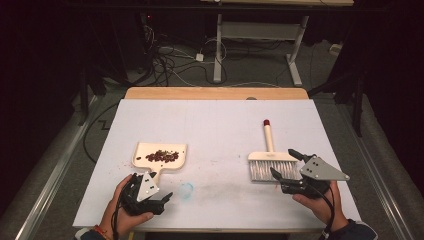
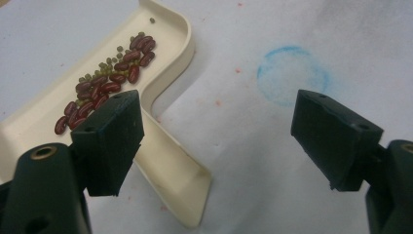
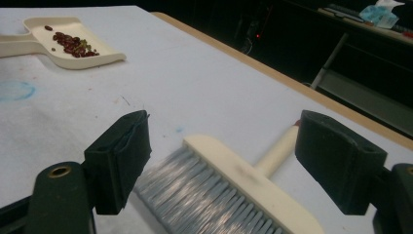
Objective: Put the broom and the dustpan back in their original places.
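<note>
Lying flat: one dustpan (image 1: 160, 156), one brush (image 1: 270, 160); left claw (image 1: 152, 192) and right claw (image 1: 286, 167) both gape empty.

Brush (image 3: 229, 187) bristles blurred and cut off by the bottom edge, dustpan (image 2: 160, 146) handle partly hidden behind the left tongs (image 2: 229, 141), pan's left cropped.

We are noting a smooth, cream plastic dustpan (image 2: 165, 161) holding glossy red beans (image 2: 104, 90); a brush (image 3: 243, 187) with soft grey bristles, lower centre; matt white paper-like table cover (image 1: 220, 125), wooden far edge.
</note>
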Action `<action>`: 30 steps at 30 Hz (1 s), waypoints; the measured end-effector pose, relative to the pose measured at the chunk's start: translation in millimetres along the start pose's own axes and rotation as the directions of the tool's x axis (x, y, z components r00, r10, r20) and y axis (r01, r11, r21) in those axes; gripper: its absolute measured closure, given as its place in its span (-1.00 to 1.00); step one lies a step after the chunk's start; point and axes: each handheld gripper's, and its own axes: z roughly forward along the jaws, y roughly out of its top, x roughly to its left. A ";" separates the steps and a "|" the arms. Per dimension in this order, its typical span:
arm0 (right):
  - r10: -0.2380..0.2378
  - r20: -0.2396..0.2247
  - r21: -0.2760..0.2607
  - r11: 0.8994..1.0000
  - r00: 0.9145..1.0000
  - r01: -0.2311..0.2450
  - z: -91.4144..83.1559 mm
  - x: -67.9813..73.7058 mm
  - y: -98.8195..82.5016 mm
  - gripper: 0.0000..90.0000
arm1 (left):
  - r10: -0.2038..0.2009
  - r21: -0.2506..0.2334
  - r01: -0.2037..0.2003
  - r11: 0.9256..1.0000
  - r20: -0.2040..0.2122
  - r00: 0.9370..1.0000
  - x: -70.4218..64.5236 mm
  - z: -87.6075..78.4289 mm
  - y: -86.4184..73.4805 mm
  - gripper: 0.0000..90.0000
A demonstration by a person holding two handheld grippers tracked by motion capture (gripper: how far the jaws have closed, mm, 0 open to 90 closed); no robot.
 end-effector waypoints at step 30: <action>-0.026 -0.027 0.089 0.996 0.999 0.028 -5.9 23.0 -50.2 -0.54 | -0.003 -0.061 0.004 0.998 0.005 1.000 1.0 -5.0 1.9 -0.57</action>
